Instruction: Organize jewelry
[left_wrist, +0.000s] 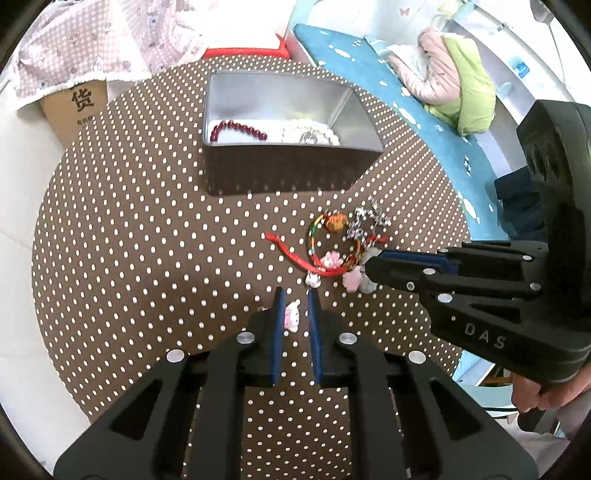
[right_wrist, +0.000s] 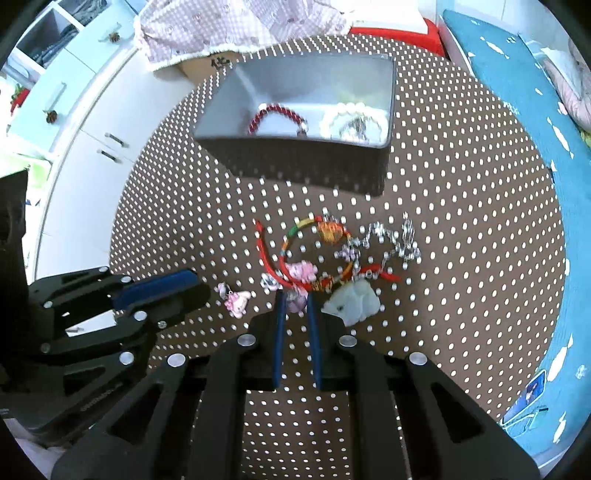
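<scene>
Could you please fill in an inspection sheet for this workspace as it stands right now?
Surface: round table under a brown cloth with white dots.
Job's things: open metal box holding a dark red bead bracelet and a pearl bracelet; on the cloth, a tangle of a red cord, a multicoloured bracelet and a silvery chain, plus a pale stone pendant and a loose pink charm.
Clutter: nothing seen.
Grippers: left gripper nearly shut, holding nothing; right gripper shut on a pink charm of the tangle.
Cables: nothing seen.
Surroundings: cardboard box, pink cloth, blue mat, white cabinet.
</scene>
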